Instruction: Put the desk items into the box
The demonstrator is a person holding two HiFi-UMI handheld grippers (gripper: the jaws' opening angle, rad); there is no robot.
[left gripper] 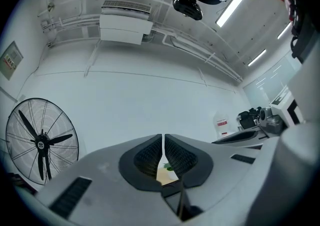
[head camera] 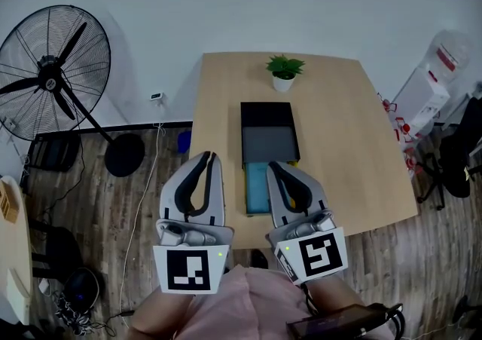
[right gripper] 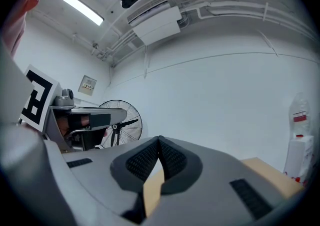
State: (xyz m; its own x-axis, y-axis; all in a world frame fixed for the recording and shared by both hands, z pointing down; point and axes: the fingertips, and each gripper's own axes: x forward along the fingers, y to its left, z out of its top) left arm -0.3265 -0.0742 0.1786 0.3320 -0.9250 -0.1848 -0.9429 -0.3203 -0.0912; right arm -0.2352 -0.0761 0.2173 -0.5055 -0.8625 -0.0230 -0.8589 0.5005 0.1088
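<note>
Both grippers raised over the desk point(head camera: 343, 135), jaws pressed together and empty.
The box point(head camera: 265, 116) lay mid-desk. Just before it, a blue item point(head camera: 256, 189) was half hidden by the right gripper point(head camera: 273, 166) and unidentifiable; the left gripper point(head camera: 211, 156) covered nothing.

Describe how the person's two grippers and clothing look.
The left gripper and right gripper match: light grey bodies, curved jaws lined with black ribbed pads, and a cube bearing black-and-white square markers. The person wears a pink top.
</note>
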